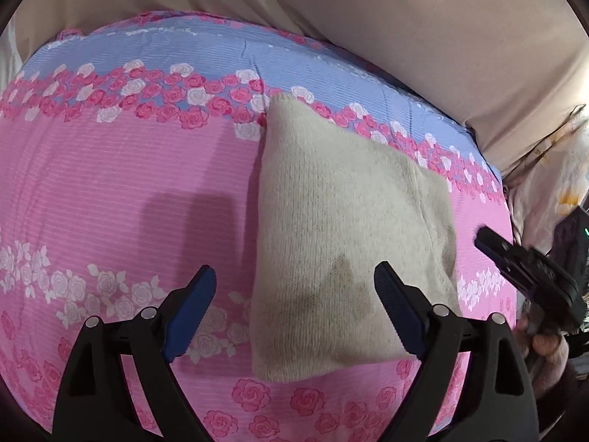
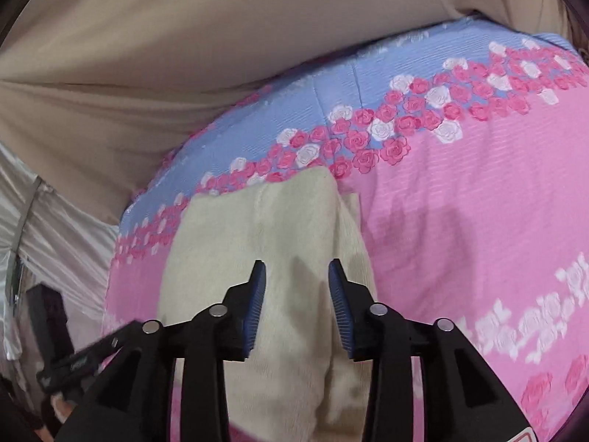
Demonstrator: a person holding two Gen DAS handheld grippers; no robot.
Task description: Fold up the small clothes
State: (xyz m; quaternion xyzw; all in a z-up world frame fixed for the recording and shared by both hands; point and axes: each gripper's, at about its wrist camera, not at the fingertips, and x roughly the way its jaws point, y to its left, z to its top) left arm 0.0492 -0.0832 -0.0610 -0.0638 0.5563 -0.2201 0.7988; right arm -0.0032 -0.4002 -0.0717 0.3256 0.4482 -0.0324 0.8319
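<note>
While the cream garment (image 1: 331, 243) lies on the pink rose-print bedsheet (image 1: 110, 191), it already reads as a compact, doubled-over shape, so at least one fold looks done. In the left wrist view a layered edge runs down its right side, and the right wrist view shows an upper layer resting over a lower one, with a strip of the lower layer showing past the upper layer's right edge. Its far tip reaches the band of roses where the sheet's pink meets its blue; the beige fabric (image 1: 423, 37) lies well beyond that.

Neither tool has hold of the garment. The left gripper (image 1: 294, 291) hovers over the garment's near end with its jaws wide apart, one finger out over bare sheet to the garment's left, the other above the cloth. The right gripper (image 2: 296, 294) hangs over the garment's middle with its jaws partly apart and nothing pinched between them (only their shadow falls on the cloth). From the left wrist view the right gripper also shows just beside the garment's right edge.

What remains is a judgement: the piece seems either finished or one tidy fold short, since the layers are not squarely aligned. A brownish stain marks the near part. No other clothes are visible, so how many items are left cannot be told.
</note>
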